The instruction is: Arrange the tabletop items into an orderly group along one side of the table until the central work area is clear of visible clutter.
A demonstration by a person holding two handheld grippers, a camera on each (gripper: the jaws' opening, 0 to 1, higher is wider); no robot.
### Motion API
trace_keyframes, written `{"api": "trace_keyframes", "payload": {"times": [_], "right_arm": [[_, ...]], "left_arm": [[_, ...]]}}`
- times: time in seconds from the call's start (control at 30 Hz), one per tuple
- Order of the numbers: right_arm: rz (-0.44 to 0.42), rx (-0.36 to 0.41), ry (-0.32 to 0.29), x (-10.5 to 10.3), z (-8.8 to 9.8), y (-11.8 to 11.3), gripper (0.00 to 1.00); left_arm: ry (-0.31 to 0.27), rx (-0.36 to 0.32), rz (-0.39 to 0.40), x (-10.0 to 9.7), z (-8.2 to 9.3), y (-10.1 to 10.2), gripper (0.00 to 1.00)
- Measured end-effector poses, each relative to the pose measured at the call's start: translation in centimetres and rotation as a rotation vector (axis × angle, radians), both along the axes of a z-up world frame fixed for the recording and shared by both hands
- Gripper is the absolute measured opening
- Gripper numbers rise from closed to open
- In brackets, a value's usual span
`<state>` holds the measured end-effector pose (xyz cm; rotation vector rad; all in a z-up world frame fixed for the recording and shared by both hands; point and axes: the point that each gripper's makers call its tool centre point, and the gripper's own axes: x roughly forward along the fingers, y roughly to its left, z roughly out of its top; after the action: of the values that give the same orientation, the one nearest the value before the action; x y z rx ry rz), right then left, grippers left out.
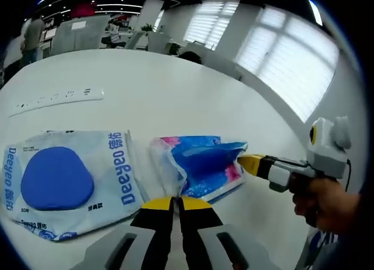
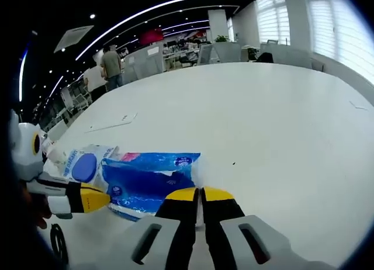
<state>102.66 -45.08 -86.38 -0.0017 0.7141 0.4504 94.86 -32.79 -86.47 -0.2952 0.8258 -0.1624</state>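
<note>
Where office desks end, white table (image 2: pixel 274 124) spreads

I see a broad white surface (image 2: pixel 274 124) in an open-plan office. Blinded windows (image 1: pixel 292 59) glow bright. Curved ceiling light strips (image 2: pixel 158 7) overhead. Desks and partitions (image 2: pixel 146 59) at back, one person standing (image 2: pixel 111 65) there.

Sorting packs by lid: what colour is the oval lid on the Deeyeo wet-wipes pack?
Blue, on a pale pack; the lid shows best in the left gripper view.
</note>
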Motion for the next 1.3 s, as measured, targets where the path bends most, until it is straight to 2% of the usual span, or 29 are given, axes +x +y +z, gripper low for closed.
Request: {"api": "trace_keyframes", "payload": {"times": [0.2, 0.5, 0.57, 0.7, 0.83, 0.9, 1.1, 1.3], "right_arm": [[-0.024, 0.002, 0.007, 0.0, -0.1, 0.0, 0.0], [-0.05, -0.012, 0.013, 0.3, -0.2, -0.1, 0.0], [-0.036, -0.031, 0.001, 0.4, -0.1, 0.1, 0.0], [-0.032, -0.023, -0.002, 0.3, 0.0, 0.2, 0.0], [-0.029, -0.02, -0.011, 0.4, 0.2, 0.2, 0.02], [-0.028, -0.029, -0.025, 0.3, 0.5, -0.1, 0.03], [-0.052, -0.007, -0.029, -0.1, 1.6, -0.8, 0.14], [-0.001, 0.016, -0.051, -1.8, 3.4, 0.2, 0.26]], "left_arm": [[0.0, -0.003, -0.012, -0.3, 0.3, -0.2, 0.04], [-0.048, 0.029, -0.005, 1.0, 2.0, 0.7, 0.01], [-0.056, 0.035, -0.009, 1.1, 2.4, 0.7, 0.02], [-0.059, 0.05, -0.025, 1.2, 2.0, 1.0, 0.03], [-0.071, 0.06, -0.038, 1.2, 2.7, 1.2, 0.05], [-0.096, 0.062, -0.057, 1.1, 3.6, 0.9, 0.07], [-0.148, 0.071, -0.083, 1.2, 5.1, 1.0, 0.15], [-0.183, 0.067, -0.121, 0.5, 7.0, 1.2, 0.23]]}}
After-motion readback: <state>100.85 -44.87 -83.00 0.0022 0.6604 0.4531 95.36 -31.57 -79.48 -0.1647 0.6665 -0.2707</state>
